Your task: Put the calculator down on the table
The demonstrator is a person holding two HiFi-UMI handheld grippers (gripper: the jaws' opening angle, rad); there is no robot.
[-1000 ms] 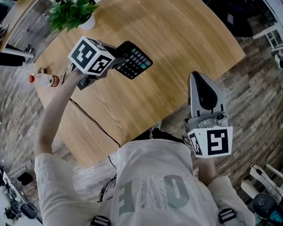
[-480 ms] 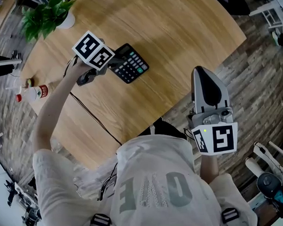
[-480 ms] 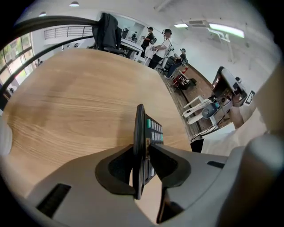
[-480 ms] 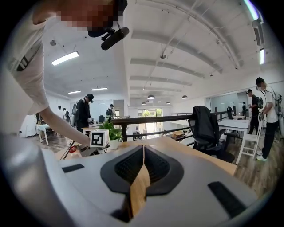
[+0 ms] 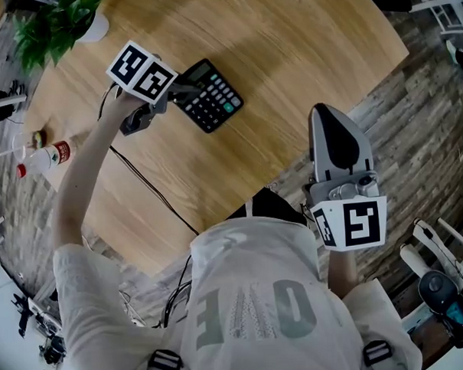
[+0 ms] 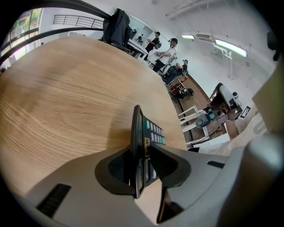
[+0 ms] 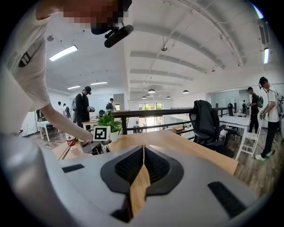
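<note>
Left tongs [image 5: 183, 90]: closed on the calculator [image 5: 208, 95], both pads pressed flat against one end of it; the left gripper view shows the thin body clamped between the jaws.
Calculator: dark, keys facing up, out over the middle of the round wooden worktop [image 5: 287, 55]; whether it touches the wood I cannot tell.
Right tongs [image 5: 328, 116]: jaws together with nothing between them, held off the worktop's near edge, above the floor.
Other things: a potted plant [image 5: 52, 31] at the far left rim, a small bottle [image 5: 46, 156] near the left edge, a black cable [image 5: 151, 191] trailing across the wood.
</note>
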